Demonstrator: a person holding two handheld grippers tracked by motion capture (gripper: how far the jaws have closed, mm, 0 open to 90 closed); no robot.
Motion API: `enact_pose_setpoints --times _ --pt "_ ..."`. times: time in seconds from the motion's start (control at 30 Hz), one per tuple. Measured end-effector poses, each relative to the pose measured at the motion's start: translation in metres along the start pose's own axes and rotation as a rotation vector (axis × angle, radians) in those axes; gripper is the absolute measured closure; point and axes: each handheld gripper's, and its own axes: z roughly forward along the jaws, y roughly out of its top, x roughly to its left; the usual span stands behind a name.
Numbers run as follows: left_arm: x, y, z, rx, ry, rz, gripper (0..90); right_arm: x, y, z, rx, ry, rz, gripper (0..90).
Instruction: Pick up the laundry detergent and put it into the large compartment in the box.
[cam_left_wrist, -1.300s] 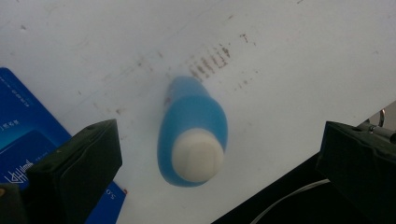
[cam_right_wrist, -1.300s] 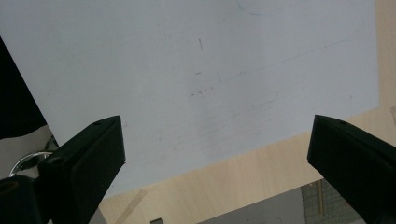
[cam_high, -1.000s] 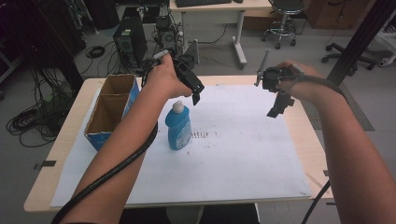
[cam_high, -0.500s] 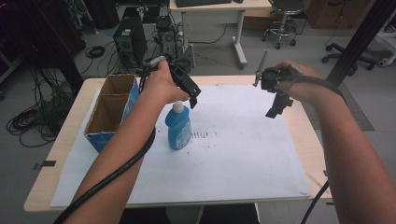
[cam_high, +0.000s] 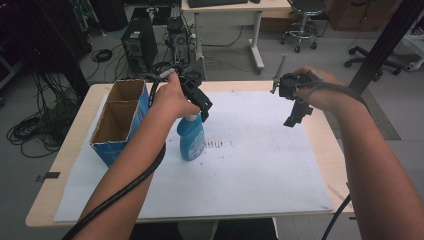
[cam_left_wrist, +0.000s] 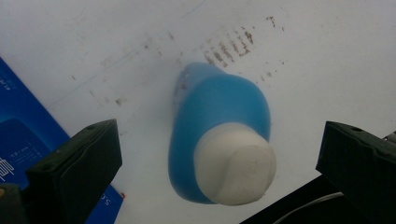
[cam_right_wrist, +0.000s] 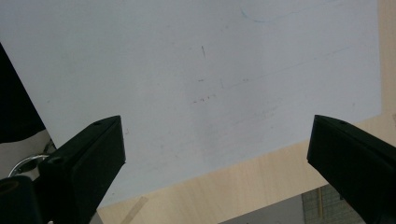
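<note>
A blue bottle with a white cap (cam_high: 191, 139) stands upright on the white sheet (cam_high: 240, 165) near the table's middle left. My left gripper (cam_high: 204, 107) hovers just above it, open, pointing down. In the left gripper view the bottle (cam_left_wrist: 219, 140) sits between the two wide-apart jaws, its white cap (cam_left_wrist: 236, 170) nearest the camera, and neither jaw touches it. My right gripper (cam_high: 295, 114) hangs in the air over the sheet's far right, open with nothing between its jaws. Below it in the right gripper view lie the white sheet (cam_right_wrist: 210, 84) and the wooden table edge (cam_right_wrist: 261, 186).
A blue cardboard box (cam_high: 120, 120) with two open compartments stands at the table's left, close to the bottle. Its blue side (cam_left_wrist: 28, 140) is in the left gripper view. Faint brown marks (cam_high: 215, 145) stain the sheet by the bottle. Desks, chairs and cables sit on the floor beyond.
My left gripper has shifted slightly forward and down over the bottle's cap. The right gripper has barely moved.
</note>
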Motion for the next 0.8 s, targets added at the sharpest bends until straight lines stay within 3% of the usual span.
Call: enact_pose_setpoints --times 0.57,0.8 --pt "0.0 -0.003 0.016 0.013 0.003 -0.007 0.2 0.002 0.002 0.005 -0.003 0.003 -0.002 4.1" --pt "-0.001 -0.004 0.021 0.013 0.003 0.009 0.2 0.002 0.002 0.007 -0.002 0.005 -0.003 4.0"
